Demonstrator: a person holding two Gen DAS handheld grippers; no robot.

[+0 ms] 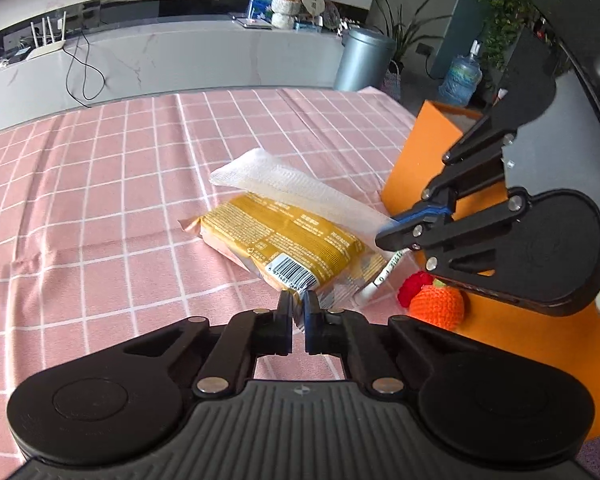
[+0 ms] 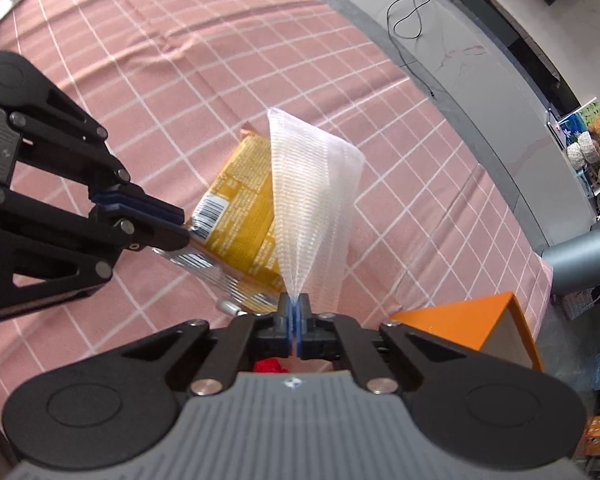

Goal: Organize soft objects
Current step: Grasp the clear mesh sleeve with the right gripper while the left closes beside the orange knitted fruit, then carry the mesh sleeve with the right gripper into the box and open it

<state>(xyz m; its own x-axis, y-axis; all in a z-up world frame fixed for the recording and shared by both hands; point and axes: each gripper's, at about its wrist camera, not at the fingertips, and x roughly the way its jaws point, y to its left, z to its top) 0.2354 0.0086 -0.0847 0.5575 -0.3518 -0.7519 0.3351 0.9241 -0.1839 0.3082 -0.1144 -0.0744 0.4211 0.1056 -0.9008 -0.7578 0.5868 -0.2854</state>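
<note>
A yellow snack packet (image 1: 284,240) lies on the pink checked tablecloth (image 1: 100,200). My left gripper (image 1: 298,300) is shut on the packet's near sealed edge; it also shows in the right wrist view (image 2: 182,226) pinching the packet (image 2: 240,216) by the barcode end. A white foam mesh sleeve (image 1: 296,188) rests over the packet. My right gripper (image 2: 296,306) is shut on one end of the mesh sleeve (image 2: 312,184), and it shows in the left wrist view (image 1: 392,230). A red and orange crocheted fruit (image 1: 432,300) lies by an orange box (image 1: 428,152).
The orange box (image 2: 480,324) stands open at the table's right edge. A grey counter (image 1: 180,60) with a router and cable runs behind the table. A grey bin (image 1: 364,60), a water bottle (image 1: 460,80) and plants stand beyond the right corner.
</note>
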